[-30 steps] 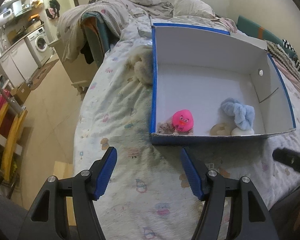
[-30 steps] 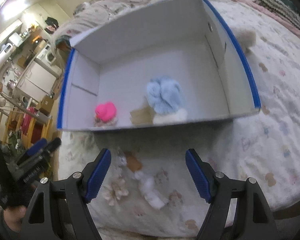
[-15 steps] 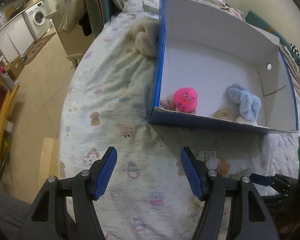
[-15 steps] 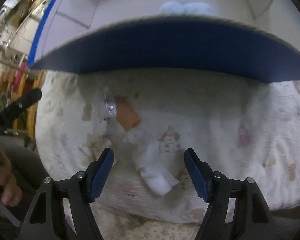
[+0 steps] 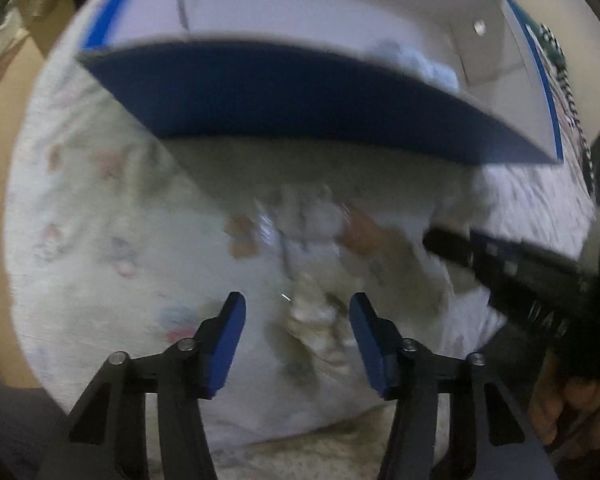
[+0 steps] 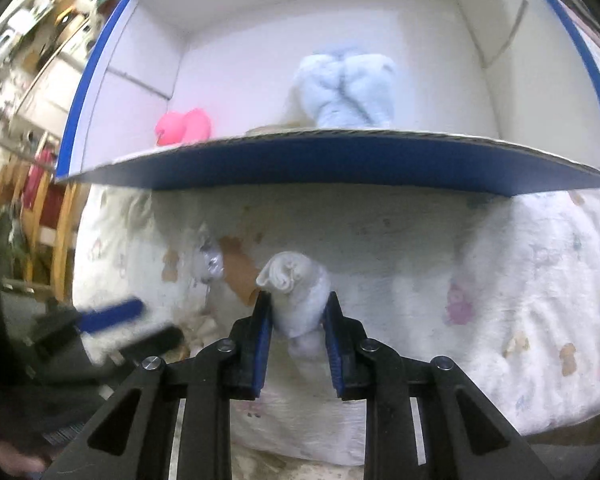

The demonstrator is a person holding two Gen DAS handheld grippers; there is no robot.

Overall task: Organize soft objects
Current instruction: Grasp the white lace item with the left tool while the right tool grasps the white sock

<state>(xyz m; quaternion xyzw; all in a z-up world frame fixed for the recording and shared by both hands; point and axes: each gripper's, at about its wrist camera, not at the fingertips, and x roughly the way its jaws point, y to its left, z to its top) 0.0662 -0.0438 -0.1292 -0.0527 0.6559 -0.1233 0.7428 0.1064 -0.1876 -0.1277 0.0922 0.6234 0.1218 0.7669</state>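
Setting: a lived-in home, bed area opening onto a kitchen. Evidence: a soft white quilted bedspread printed with small pastel cartoon figures (image 6: 540,280), bearing a blue-edged white cardboard box (image 6: 340,160); wooden chairs with yellow frames and red seats (image 6: 40,200) at the left; beyond them, blurred white kitchen cabinets and cluttered countertop (image 6: 40,60).
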